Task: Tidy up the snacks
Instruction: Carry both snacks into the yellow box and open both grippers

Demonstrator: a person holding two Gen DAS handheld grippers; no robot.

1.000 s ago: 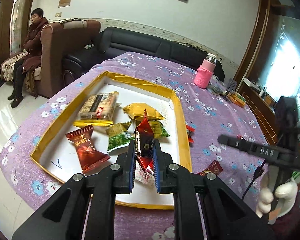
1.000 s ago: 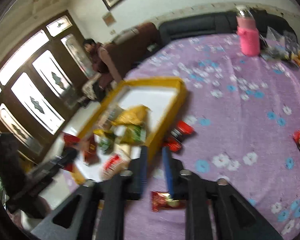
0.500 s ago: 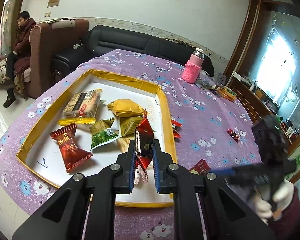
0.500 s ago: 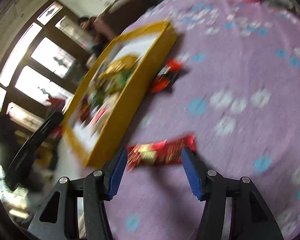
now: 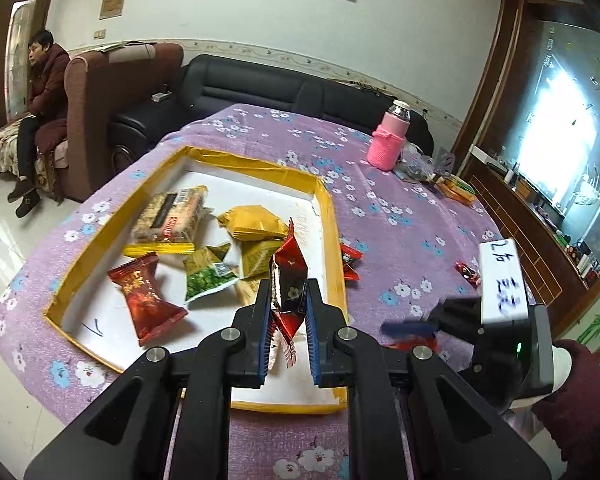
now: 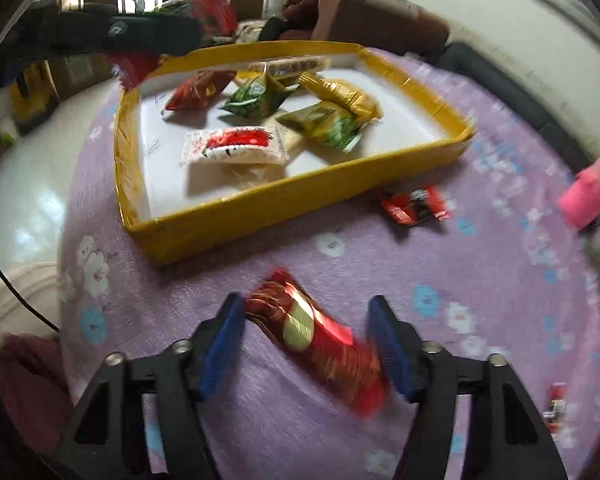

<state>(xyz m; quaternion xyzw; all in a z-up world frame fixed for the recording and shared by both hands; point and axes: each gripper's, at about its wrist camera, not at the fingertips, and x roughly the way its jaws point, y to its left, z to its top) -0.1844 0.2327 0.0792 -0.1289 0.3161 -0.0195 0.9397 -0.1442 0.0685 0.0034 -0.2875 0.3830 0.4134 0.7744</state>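
A desk covered in a purple cloth with white and blue flowers (image 5: 384,208) holds a shallow rectangular tray with yellow walls and a white floor (image 5: 332,224). In the left wrist view, the left gripper (image 5: 287,312) is clamped on a shiny dark red foil snack packet (image 5: 287,276), holding it upright above the near part of the tray. Inside the tray lie a red twisted-end candy wrapper (image 5: 145,296), a green packet (image 5: 207,280), a plump yellow packet (image 5: 253,222) and a pale biscuit pack with a dark label (image 5: 171,218). A white packet with a red band (image 6: 231,146) also lies there, seen from the right wrist. Just outside the tray's right wall, two small red packets (image 5: 350,262) rest on the cloth. In the right wrist view, the right gripper (image 6: 310,350) is spread wide, its blue pads on either side of a long red and gold foil snack bar (image 6: 320,340) lying diagonally on the cloth, near the tray's outer wall. A pink-sleeved bottle (image 5: 390,140) stands at the desk's far side.
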